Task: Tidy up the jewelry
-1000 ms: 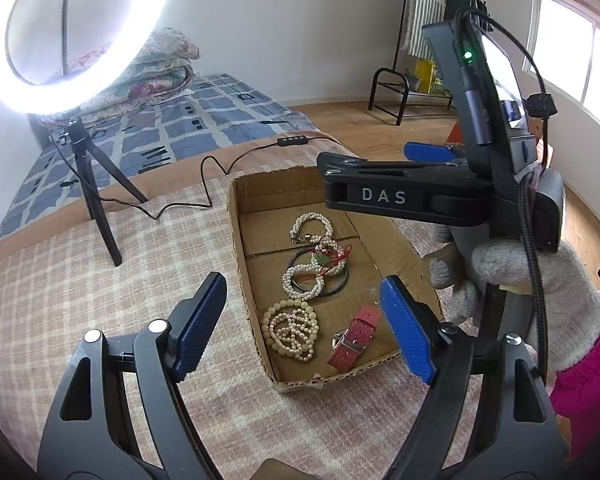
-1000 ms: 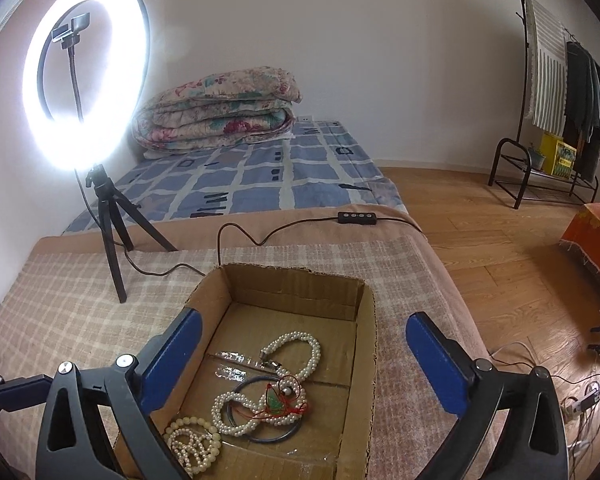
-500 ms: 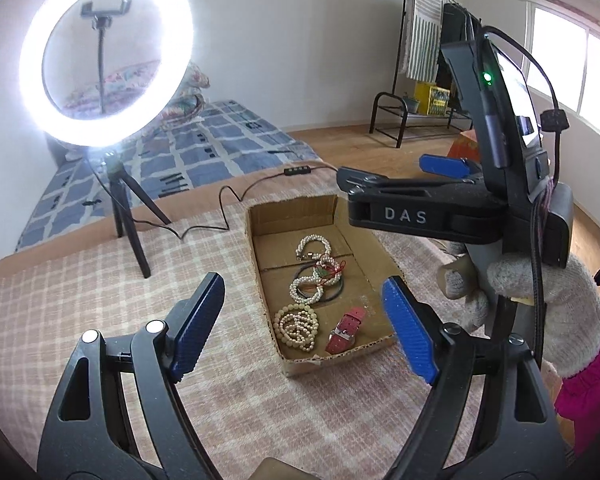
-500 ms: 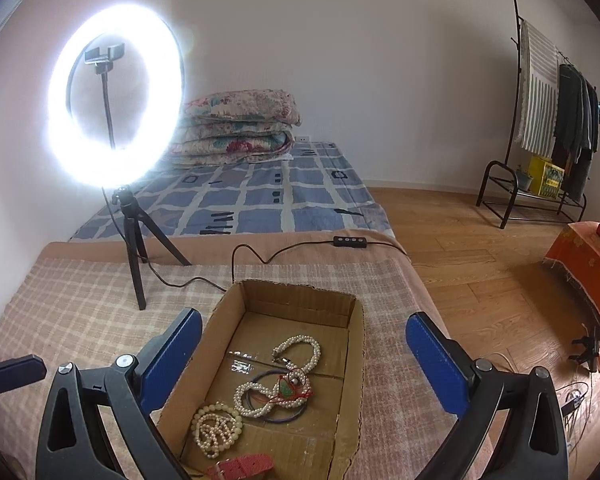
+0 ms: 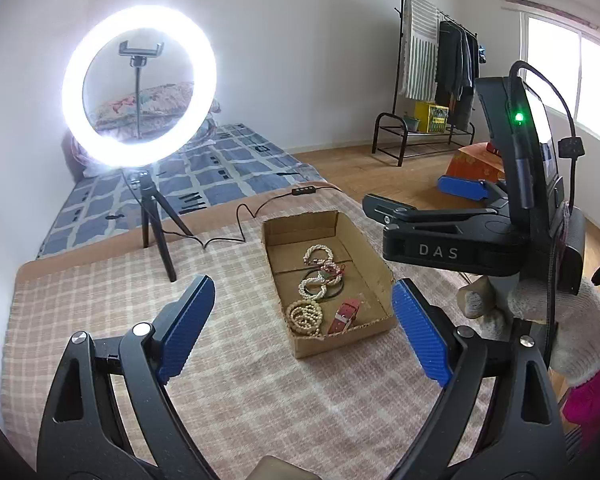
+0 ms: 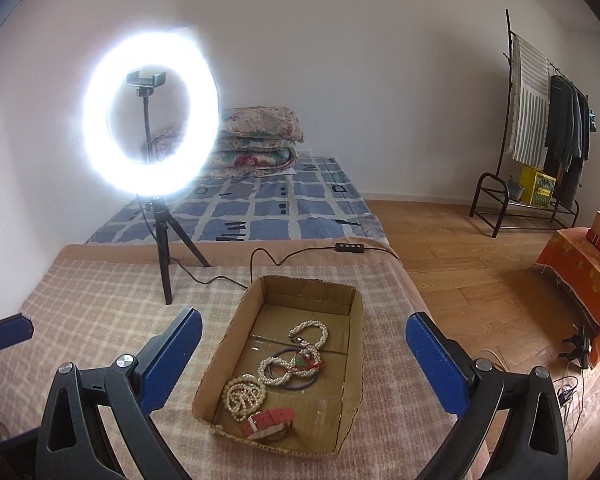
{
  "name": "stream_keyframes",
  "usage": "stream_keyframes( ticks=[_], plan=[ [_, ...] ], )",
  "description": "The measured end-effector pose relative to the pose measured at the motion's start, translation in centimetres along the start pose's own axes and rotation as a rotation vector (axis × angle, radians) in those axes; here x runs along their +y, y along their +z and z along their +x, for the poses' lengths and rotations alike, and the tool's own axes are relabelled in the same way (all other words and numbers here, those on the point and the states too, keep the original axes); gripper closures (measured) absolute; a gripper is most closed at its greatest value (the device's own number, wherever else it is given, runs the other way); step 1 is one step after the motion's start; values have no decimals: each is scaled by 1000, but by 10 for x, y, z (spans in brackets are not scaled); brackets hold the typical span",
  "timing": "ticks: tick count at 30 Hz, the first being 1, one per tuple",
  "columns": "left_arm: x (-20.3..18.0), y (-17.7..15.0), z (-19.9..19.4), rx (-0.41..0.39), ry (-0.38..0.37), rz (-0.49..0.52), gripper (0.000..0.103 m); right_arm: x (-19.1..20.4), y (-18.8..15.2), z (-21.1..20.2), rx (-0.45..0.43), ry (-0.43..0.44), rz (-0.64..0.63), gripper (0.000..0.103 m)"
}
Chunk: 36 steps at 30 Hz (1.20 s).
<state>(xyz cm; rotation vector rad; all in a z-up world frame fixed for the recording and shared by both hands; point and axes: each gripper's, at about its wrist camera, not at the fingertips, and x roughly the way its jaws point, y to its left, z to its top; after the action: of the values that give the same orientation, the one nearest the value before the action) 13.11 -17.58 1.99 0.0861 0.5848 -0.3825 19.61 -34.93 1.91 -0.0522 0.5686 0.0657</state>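
A shallow cardboard box (image 5: 340, 342) (image 6: 220, 352) lies on the checked cloth. It holds a coiled pearl necklace (image 5: 306, 316) (image 6: 244, 392), a red watch strap (image 5: 344, 316) (image 6: 268, 420), a pearl bracelet with a red-green charm over dark bangles (image 5: 324, 276) (image 6: 296, 364) and another pearl bracelet (image 5: 318, 254) (image 6: 308, 330). My left gripper (image 5: 301, 284) hangs above and short of the box. Its jaws are opening and hold nothing. My right gripper (image 6: 303, 316) is open and empty, also back from the box. In the left wrist view a gloved hand (image 5: 580, 340) carries it at the right.
A lit ring light (image 5: 140, 84) (image 6: 152, 120) stands on a tripod at the cloth's far left. Its cable and controller (image 5: 304, 191) (image 6: 350, 246) run behind the box. Beyond are a bed with folded quilts (image 6: 256, 136), a clothes rack (image 6: 540, 128) and an orange-covered stand (image 6: 580, 264).
Both grippers have pulled back and up from the box, which now looks smaller and farther off. The left jaws stand a little wider. The jewelry has not moved.
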Motion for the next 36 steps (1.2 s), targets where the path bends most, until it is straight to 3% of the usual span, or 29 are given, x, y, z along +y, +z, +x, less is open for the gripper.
stream_keyframes(
  ticks=[22, 27, 36],
  plan=[
    [50, -27, -33, -65, 98, -38, 7, 32, -45, -58, 12, -49, -16, 0],
    [53, -29, -34, -78, 124, -28, 1, 35, -58, -70, -3, -65, 3, 0],
    [50, -35, -34, -63, 144, -10, 0, 36, -78, -71, 5, -68, 21, 0]
  ],
)
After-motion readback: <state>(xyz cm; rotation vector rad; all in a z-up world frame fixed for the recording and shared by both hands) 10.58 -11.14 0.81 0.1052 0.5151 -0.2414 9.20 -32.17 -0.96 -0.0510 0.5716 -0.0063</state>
